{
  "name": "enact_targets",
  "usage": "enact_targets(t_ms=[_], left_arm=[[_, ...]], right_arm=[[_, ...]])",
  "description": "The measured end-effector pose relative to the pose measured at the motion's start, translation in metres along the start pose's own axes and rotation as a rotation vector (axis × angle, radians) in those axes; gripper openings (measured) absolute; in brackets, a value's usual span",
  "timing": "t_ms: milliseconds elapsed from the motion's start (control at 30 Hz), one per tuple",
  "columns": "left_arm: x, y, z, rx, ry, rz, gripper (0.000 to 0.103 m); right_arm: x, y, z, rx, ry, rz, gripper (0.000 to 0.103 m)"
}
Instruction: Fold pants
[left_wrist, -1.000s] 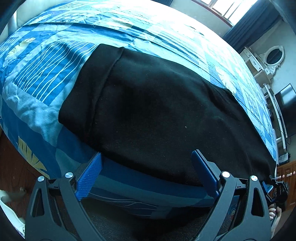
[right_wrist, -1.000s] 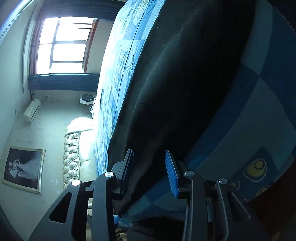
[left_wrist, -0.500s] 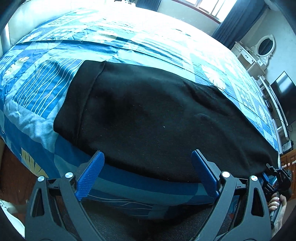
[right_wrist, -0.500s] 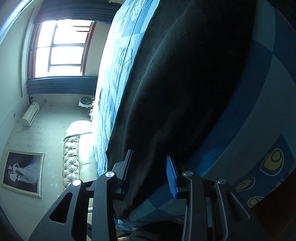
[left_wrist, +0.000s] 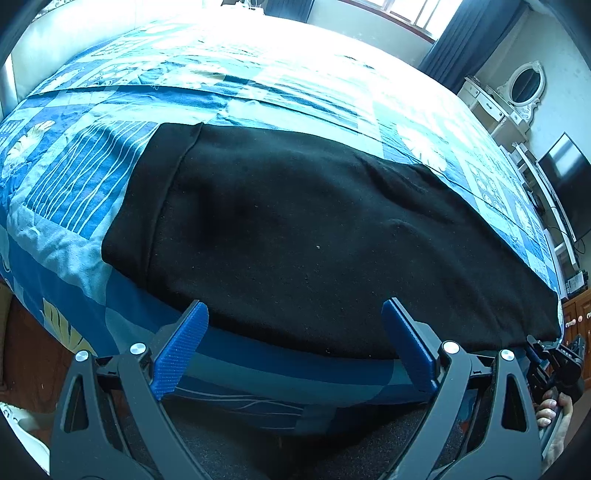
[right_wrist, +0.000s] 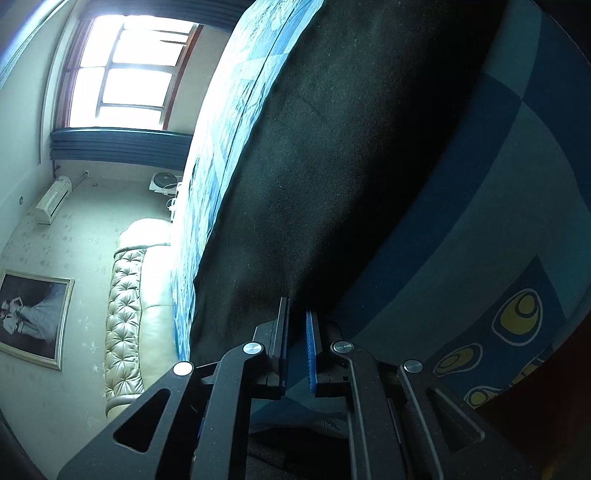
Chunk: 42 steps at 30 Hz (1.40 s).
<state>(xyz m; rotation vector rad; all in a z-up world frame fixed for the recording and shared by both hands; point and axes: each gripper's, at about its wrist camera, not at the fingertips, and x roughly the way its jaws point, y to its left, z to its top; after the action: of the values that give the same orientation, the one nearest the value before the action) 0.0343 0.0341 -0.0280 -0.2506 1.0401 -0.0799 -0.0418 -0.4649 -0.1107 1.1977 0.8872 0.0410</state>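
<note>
Right gripper (right_wrist: 297, 345) newly pinching pants (right_wrist: 332, 166)

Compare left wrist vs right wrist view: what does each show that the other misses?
Left wrist only: the open left claw above the pants' near edge, the waistband, a vanity mirror, a TV and a hand holding the right claw.
Right wrist only: the right claw pinching the pants' edge, headboard, framed picture.
Both: black pants on the blue bedspread.
</note>
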Motion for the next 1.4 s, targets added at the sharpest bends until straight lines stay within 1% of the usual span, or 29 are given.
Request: enact_targets(t_ms=[67, 100, 133, 167, 233, 267, 300, 333, 367, 400, 467, 500, 600, 667, 733, 767, 867, 900, 967, 1000, 1033, 1067, 1133, 1200, 1267, 1333, 1400], left_arm=[[-0.001, -0.001, 0.000, 0.008, -0.009, 0.005, 0.095], [-0.002, -0.001, 0.001, 0.011, -0.011, 0.006, 0.095], [-0.002, -0.001, 0.001, 0.014, -0.012, 0.005, 0.095], [-0.002, -0.002, 0.001, 0.017, -0.013, 0.005, 0.095], [-0.002, -0.003, 0.000, 0.023, -0.013, 0.005, 0.095], [-0.001, -0.003, 0.000, 0.025, -0.011, 0.003, 0.095], [0.000, -0.003, 0.000, 0.027, -0.009, 0.003, 0.095], [0.001, -0.003, -0.001, 0.029, -0.007, 0.005, 0.095], [0.001, -0.002, -0.002, 0.028, -0.004, 0.009, 0.095], [0.002, -0.001, -0.003, 0.025, -0.002, 0.010, 0.095], [0.002, 0.001, -0.003, 0.021, 0.000, 0.007, 0.095], [0.002, 0.003, -0.004, 0.018, -0.003, 0.007, 0.095], [-0.003, 0.008, -0.005, 0.006, -0.019, 0.012, 0.095], [-0.007, 0.013, -0.005, 0.000, -0.026, 0.021, 0.095], [-0.011, 0.017, -0.003, -0.005, -0.035, 0.044, 0.095], [-0.013, 0.019, -0.002, -0.006, -0.036, 0.059, 0.095], [-0.018, 0.025, 0.002, -0.022, -0.043, 0.095, 0.095], [-0.019, 0.028, 0.002, -0.031, -0.044, 0.103, 0.095], [-0.021, 0.032, 0.004, -0.051, -0.042, 0.113, 0.095], [-0.020, 0.034, 0.004, -0.059, -0.040, 0.116, 0.095], [-0.020, 0.035, 0.004, -0.066, -0.036, 0.117, 0.095], [-0.019, 0.035, 0.003, -0.069, -0.030, 0.117, 0.095], [-0.016, 0.034, 0.003, -0.062, -0.022, 0.123, 0.095], [-0.014, 0.032, 0.002, -0.050, -0.018, 0.124, 0.095], [-0.012, 0.030, 0.001, -0.039, -0.013, 0.121, 0.095], [-0.011, 0.028, 0.001, -0.030, -0.009, 0.114, 0.095], [-0.011, 0.027, 0.000, -0.025, -0.010, 0.107, 0.095]], right_arm=[[-0.012, 0.008, 0.003, -0.083, 0.016, -0.019, 0.019], [-0.021, 0.012, 0.008, -0.134, 0.007, -0.028, 0.025], [-0.034, 0.017, 0.012, -0.185, -0.016, -0.039, 0.029], [-0.049, 0.020, 0.019, -0.229, -0.040, -0.045, 0.031], [-0.084, 0.022, 0.041, -0.280, -0.105, -0.048, 0.038], [-0.101, 0.020, 0.056, -0.286, -0.132, -0.037, 0.043], [-0.121, 0.016, 0.071, -0.290, -0.169, -0.033, 0.052], [-0.141, 0.011, 0.087, -0.294, -0.224, -0.055, 0.055], [-0.159, 0.005, 0.103, -0.294, -0.280, -0.087, 0.055], [-0.176, -0.004, 0.120, -0.286, -0.319, -0.110, 0.058], [-0.200, -0.028, 0.152, -0.243, -0.369, -0.193, 0.058], [-0.206, -0.041, 0.167, -0.216, -0.371, -0.217, 0.059], [-0.215, -0.078, 0.201, -0.145, -0.342, -0.245, 0.059], [-0.213, -0.094, 0.219, -0.141, -0.321, -0.255, 0.059], [-0.204, -0.103, 0.232, -0.132, -0.286, -0.221, 0.059], [-0.201, -0.106, 0.233, -0.130, -0.265, -0.204, 0.059], [-0.184, -0.110, 0.245, -0.145, -0.223, -0.216, 0.059], [-0.177, -0.113, 0.247, -0.141, -0.199, -0.204, 0.059], [-0.171, -0.115, 0.250, -0.139, -0.184, -0.195, 0.059], [-0.169, -0.116, 0.251, -0.135, -0.177, -0.169, 0.061], [-0.166, -0.116, 0.252, -0.130, -0.156, -0.140, 0.061], [-0.162, -0.116, 0.251, -0.129, -0.125, -0.117, 0.061], [-0.153, -0.110, 0.247, -0.160, -0.061, -0.099, 0.059], [-0.148, -0.100, 0.241, -0.213, -0.035, -0.147, 0.059], [-0.145, -0.097, 0.237, -0.212, -0.023, -0.166, 0.053], [-0.139, -0.093, 0.232, -0.215, 0.005, -0.191, 0.028], [-0.134, -0.085, 0.225, -0.231, 0.004, -0.212, 0.025]])
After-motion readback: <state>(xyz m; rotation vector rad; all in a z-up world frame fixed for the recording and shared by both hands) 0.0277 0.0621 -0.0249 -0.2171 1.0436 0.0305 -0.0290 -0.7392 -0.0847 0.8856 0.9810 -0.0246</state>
